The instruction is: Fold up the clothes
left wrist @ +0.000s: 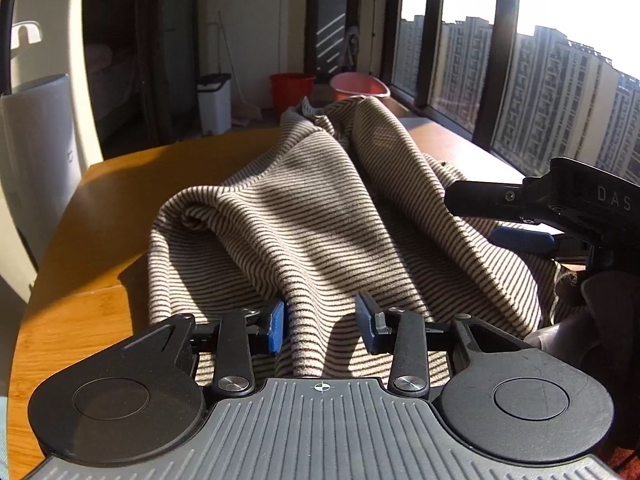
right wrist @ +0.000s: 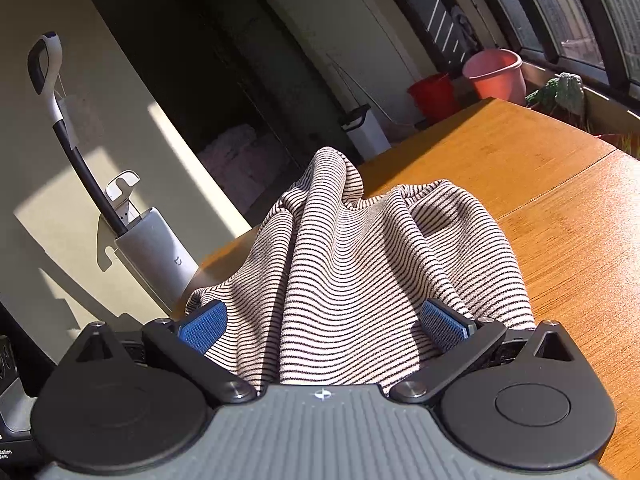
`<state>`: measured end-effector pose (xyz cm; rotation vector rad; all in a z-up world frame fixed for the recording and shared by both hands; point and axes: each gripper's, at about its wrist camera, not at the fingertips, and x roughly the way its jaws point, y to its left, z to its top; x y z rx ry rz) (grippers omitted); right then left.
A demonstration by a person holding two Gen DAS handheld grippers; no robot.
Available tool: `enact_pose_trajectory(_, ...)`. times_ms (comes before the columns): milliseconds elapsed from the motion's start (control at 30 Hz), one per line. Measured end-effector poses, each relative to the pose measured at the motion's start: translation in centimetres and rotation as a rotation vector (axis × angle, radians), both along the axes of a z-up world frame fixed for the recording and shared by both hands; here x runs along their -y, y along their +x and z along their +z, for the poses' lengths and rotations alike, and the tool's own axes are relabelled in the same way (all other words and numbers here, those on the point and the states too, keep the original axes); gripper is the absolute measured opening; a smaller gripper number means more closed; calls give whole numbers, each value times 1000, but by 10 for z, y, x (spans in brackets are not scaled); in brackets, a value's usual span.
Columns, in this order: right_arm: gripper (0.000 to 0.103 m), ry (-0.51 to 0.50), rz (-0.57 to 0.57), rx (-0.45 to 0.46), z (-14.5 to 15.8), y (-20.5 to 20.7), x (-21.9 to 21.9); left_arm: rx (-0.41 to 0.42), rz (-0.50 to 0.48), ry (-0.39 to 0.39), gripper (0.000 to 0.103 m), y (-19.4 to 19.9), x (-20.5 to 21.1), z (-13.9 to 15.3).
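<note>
— Item one?

— Striped garment, beige with thin dark lines, lying heaped in loose folds on the wooden table. It starts right at the left gripper and runs away ahead of its jaws, rising to a peak at the far end.

— State of those jaws?

— Partly apart. One raised fold of the cloth runs between the blue pads. The pad on the left side of the view touches that fold; the other stands just clear of it, with a strip of shadow between. Not clamped.

— Item two?

— Right gripper. Jaws spread wide, pads at the outer edges, and the same garment bunched between them and humped up just ahead. The cloth laps over the inner edges of both pads, but neither pad squeezes it. From the left side this gripper reaches in over the garment's edge, to the right of the left jaws.

— Surroundings?

— Beyond the left jaws, on the floor past the table: a red bucket, a pink basin, a white bin. To the left of the right jaws, an upright vacuum cleaner against the wall. Bare tabletop to their right, in full sun.
</note>
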<state>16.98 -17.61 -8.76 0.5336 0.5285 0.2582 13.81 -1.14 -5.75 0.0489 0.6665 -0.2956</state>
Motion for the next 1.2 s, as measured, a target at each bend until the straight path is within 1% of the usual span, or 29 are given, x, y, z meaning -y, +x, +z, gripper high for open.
enact_pose_trajectory(67, 103, -11, -4, -4, 1, -3, 0, 2, 5, -12, 17, 2, -4, 2)
enact_pose_trajectory(100, 103, -17, -5, -6, 1, -5, 0, 6, 5, -17, 16, 3, -5, 3)
enact_pose_trajectory(200, 103, -27, -2, -6, 2, -7, 0, 52, 12, -17, 14, 7, -11, 11)
enact_pose_trajectory(267, 103, -25, -1, -7, 1, -6, 0, 116, 73, -4, 13, 14, -22, 21)
enact_pose_trajectory(300, 103, -27, -1, -7, 1, -6, -1, 144, 112, 4, 11, 18, -28, 27)
enact_pose_trajectory(333, 103, -30, -1, -7, 1, -6, -1, 173, 151, 12, 6, 22, -34, 33)
enact_pose_trajectory(433, 103, -34, -2, -7, 1, -6, -1, 288, 302, 36, 6, 34, -61, 60)
enact_pose_trajectory(500, 103, -39, -2, -9, 1, -6, -2, 309, 358, 19, 6, 40, -76, 74)
enact_pose_trajectory(567, 103, -49, 0, -15, 0, -6, -2, 270, 346, -30, 11, 45, -88, 82)
enact_pose_trajectory(600, 103, -51, 2, -19, 0, -5, -2, 230, 308, -67, 27, 46, -91, 83)
enact_pose_trajectory(633, 103, -50, 7, -24, 0, -4, -2, 180, 261, -108, 53, 42, -92, 79)
enact_pose_trajectory(667, 103, -49, 11, -27, 0, -3, -2, 129, 214, -151, 69, 38, -92, 74)
enact_pose_trajectory(733, 103, -47, 21, -33, 0, -2, 0, 39, 135, -201, 72, 34, -87, 61)
enact_pose_trajectory(800, 103, -46, 25, -33, 0, -3, 0, -32, 77, -213, 80, 31, -76, 41)
enact_pose_trajectory(833, 103, -47, 24, -31, 0, -3, 0, -50, 62, -212, 82, 30, -72, 33)
enact_pose_trajectory(933, 103, -41, 20, -23, -1, -4, 0, -106, 12, -220, 81, 30, -62, 12)
enact_pose_trajectory(1033, 103, -12, 13, -13, -3, -6, 4, -158, -39, -220, 80, 30, -48, -9)
enact_pose_trajectory(1133, 103, 14, 8, -5, -4, -7, 8, -100, -47, -140, 80, 26, -35, -15)
enact_pose_trajectory(1167, 103, 18, 7, -4, -4, -7, 9, -85, -40, -120, 72, 24, -32, -15)
enact_pose_trajectory(1200, 103, 19, 6, -3, -4, -7, 9, -70, -33, -99, 61, 22, -29, -15)
